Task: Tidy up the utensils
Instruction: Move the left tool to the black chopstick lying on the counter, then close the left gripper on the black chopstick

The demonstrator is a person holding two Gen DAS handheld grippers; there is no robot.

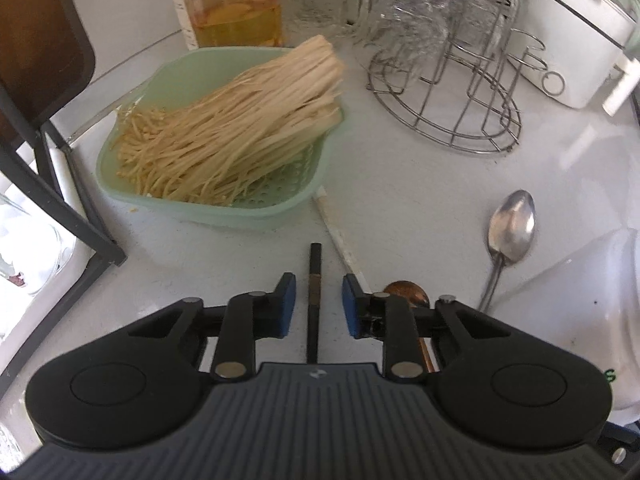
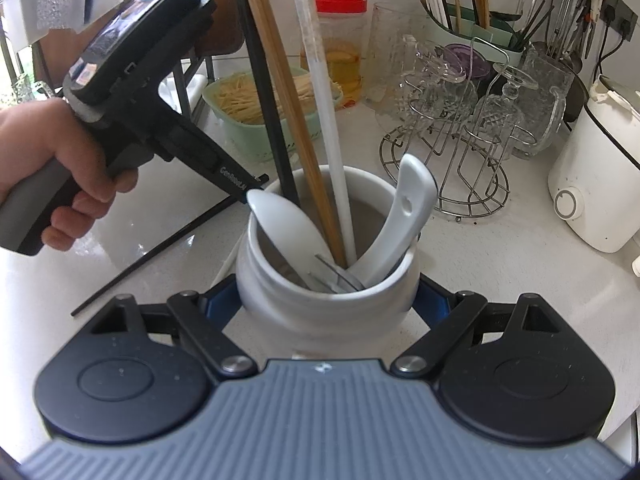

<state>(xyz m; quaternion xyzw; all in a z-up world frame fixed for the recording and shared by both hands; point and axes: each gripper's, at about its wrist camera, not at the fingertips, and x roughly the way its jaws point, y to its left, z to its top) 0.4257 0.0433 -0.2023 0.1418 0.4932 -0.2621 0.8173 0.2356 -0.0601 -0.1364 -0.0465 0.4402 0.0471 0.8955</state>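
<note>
Setting: white kitchen bench [image 1: 420, 184], crowded along the wall side; a wire glass rack [image 1: 444, 92] with upturned glasses and a pale green plastic colander [image 1: 208, 208] of dried noodles stand well ahead of the left fingers.
Left gripper [image 1: 319, 304]: pointed steeply down at the bench. The blue-padded fingers [image 1: 287, 308] stand apart, a gap showing on each side of a thin black chopstick [image 1: 314, 280] lying flat between them. Nothing is gripped yet.
Alignment: the chopstick runs along the fingers' own line, evidently so a squeeze would catch it squarely.
Loose utensils: a white chopstick [image 1: 340, 240] lies just right of the fingers, slanting towards the colander; a brown wooden spoon [image 1: 406, 294] sits partly under the right-hand finger; a steel spoon [image 1: 512, 228] lies further right.
Right gripper [image 2: 328, 300]: closed on the round white ceramic utensil crock [image 2: 280, 280], one finger pressing each flank, judged to be steadying it.
Crock contents: two white ceramic spoons [image 2: 404, 216], wooden chopsticks [image 2: 288, 120], a white chopstick and some metal pieces low down already stand inside.
Judgement: sorting is partly done; four utensils remain on the bench.
Risk: the thin chopstick may roll or pivot when pinched.
</note>
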